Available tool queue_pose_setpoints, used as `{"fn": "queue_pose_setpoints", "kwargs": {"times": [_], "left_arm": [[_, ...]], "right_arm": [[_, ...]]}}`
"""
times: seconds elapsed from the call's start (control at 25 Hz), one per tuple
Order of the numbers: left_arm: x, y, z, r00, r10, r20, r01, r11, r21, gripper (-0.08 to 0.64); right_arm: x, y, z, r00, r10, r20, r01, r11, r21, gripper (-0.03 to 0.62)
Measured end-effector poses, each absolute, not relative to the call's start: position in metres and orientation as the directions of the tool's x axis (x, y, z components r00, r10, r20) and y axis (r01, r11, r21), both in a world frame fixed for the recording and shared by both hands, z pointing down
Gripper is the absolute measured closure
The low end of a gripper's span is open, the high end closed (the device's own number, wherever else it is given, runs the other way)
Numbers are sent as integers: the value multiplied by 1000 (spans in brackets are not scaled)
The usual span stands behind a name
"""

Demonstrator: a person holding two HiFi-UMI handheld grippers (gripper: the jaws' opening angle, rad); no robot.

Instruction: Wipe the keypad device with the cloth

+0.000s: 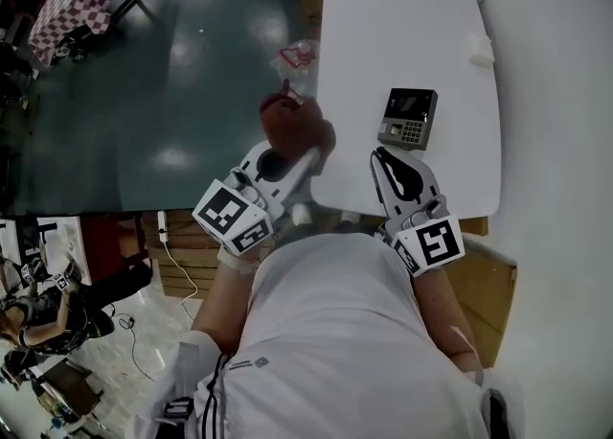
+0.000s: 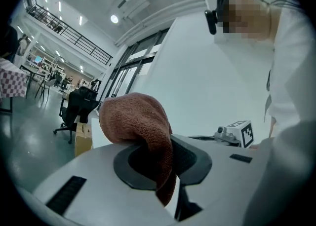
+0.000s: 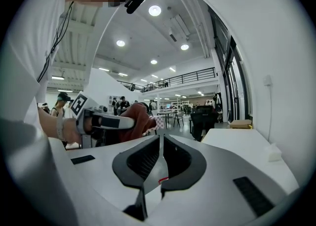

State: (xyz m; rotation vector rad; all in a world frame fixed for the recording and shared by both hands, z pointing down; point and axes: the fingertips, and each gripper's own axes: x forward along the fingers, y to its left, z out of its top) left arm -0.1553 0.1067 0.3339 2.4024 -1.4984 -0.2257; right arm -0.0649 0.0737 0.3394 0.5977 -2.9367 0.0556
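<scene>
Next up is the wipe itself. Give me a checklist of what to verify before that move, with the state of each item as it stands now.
1. Cloth gripped by the left gripper: ok, the jaws are closed on a fold of it.
2. Right gripper free: ok, jaws together with nothing between them.
3. Keypad device on the table, face up: ok, it lies just ahead of the right gripper.
4. Cloth in contact with the device: not ok, it is off to the device's left, near the table edge.
5. Device steadied: not ok, neither gripper touches it.
6. Dirt on the device: cannot tell.
</scene>
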Motion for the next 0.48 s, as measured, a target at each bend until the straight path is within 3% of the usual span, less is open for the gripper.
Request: {"fn": "queue_pose_setpoints", "kwargs": {"times": [0.48], "left_arm": [[-138, 105, 340, 445, -894, 46, -839, -398, 371, 508]], "right_arm": [[-45, 73, 342, -903, -403, 148, -413, 910, -41, 552]]}}
